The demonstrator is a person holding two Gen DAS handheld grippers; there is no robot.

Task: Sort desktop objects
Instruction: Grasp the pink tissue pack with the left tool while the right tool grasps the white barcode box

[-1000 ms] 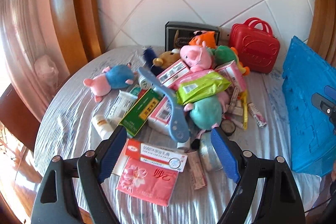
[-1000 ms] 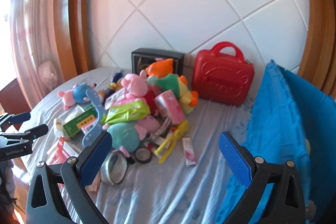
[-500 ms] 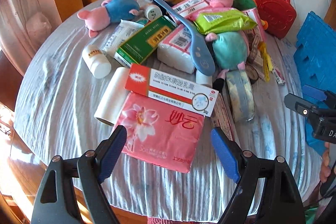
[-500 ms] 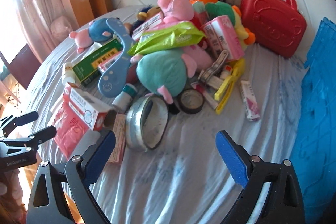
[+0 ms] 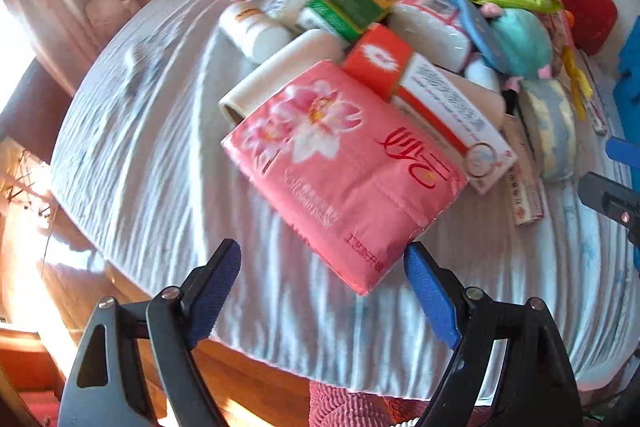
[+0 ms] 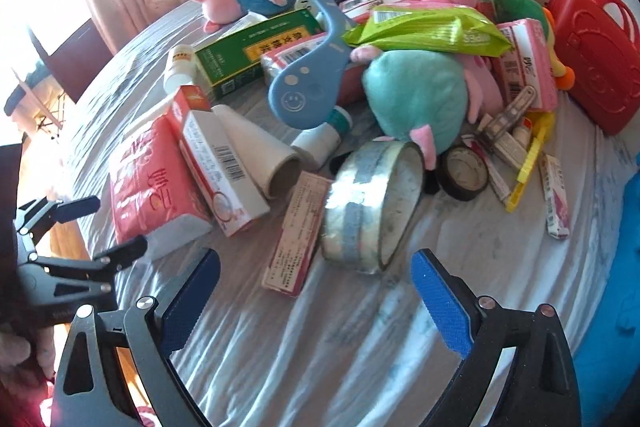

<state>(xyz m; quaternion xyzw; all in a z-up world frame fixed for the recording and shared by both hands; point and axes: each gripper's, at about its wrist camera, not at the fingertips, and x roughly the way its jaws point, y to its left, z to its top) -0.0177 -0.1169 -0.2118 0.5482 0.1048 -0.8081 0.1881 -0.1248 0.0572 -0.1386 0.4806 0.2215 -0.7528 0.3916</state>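
Observation:
A heap of objects lies on a round table with a pale cloth (image 5: 140, 131). A pink tissue pack (image 5: 340, 171) lies nearest my left gripper (image 5: 324, 283), which is open just short of its near corner. An orange and white medicine box (image 5: 432, 95) leans on the pack. My right gripper (image 6: 316, 291) is open, just short of a big roll of silver tape (image 6: 372, 203) and a flat pink box (image 6: 296, 235). The tissue pack also shows in the right wrist view (image 6: 156, 187), with my left gripper (image 6: 80, 227) beside it.
Plush toys (image 6: 416, 95), a green box (image 6: 256, 51), a blue paddle (image 6: 312, 75), a green wipes pack (image 6: 424, 31), a black tape roll (image 6: 464, 175) and small tubes crowd the pile. A red case (image 6: 592, 55) stands at the back right. A blue crate (image 6: 616, 307) borders the right edge.
Both grippers have dropped lower and closer to the pile. The left one has closed in on the pink tissue pack, the right one on the silver tape roll. Both stay open.

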